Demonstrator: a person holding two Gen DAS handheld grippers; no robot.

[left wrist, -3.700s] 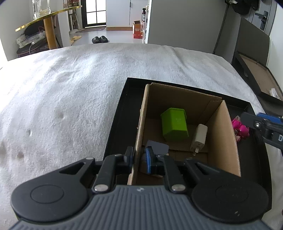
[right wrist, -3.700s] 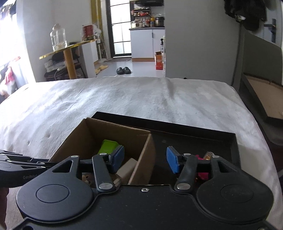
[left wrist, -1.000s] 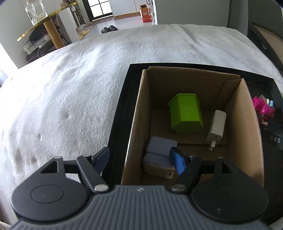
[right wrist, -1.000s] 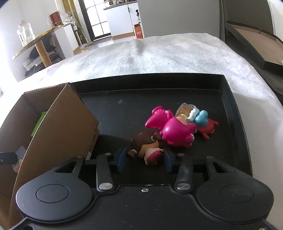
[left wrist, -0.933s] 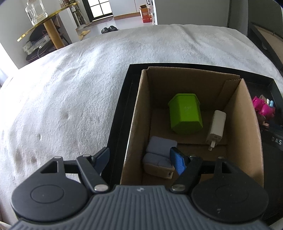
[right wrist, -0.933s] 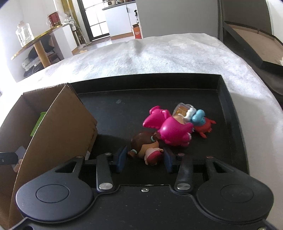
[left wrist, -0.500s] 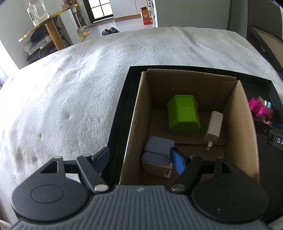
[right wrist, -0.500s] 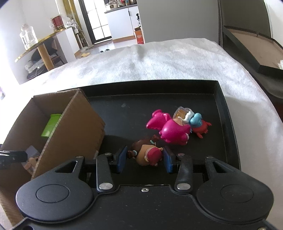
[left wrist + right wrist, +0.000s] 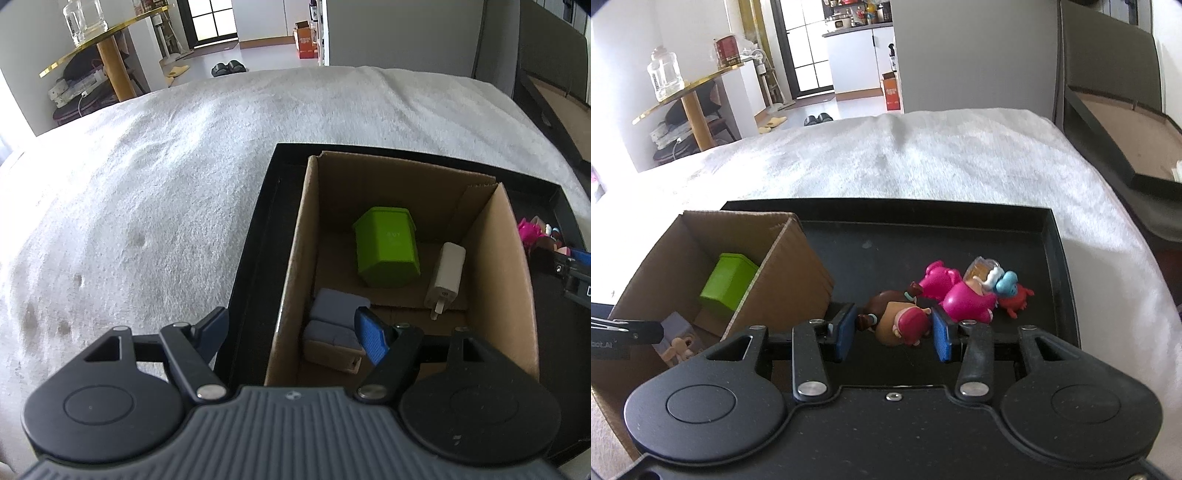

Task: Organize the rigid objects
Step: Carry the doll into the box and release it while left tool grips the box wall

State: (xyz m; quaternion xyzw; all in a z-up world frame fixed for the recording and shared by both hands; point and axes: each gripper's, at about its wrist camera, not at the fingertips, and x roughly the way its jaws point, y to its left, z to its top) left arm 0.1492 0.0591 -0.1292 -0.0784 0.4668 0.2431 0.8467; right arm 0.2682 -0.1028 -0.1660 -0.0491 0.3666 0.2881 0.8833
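A cardboard box [image 9: 291, 258] stands in the left part of a black tray [image 9: 1056, 258]. It holds a green block [image 9: 386, 251], a white charger [image 9: 445, 278] and a grey toy sofa [image 9: 334, 332]. My left gripper [image 9: 291, 328] is open and straddles the box's near-left wall above the sofa. My right gripper [image 9: 892, 332] is shut on a brown and red figurine [image 9: 897, 321], held just above the tray floor. A pink toy [image 9: 956, 295] and a blue and red toy [image 9: 1010, 293] lie behind it.
The tray sits on a white fleecy bed cover [image 9: 147, 203]. The box wall [image 9: 790, 280] stands just left of the right gripper. A dark framed board [image 9: 1126, 136] lies beyond the bed's right edge. A gold side table [image 9: 690, 99] stands far left.
My right gripper has closed on the brown figurine and lifted it slightly off the tray. My left gripper, shut at the box wall earlier, has opened and stays above the box.
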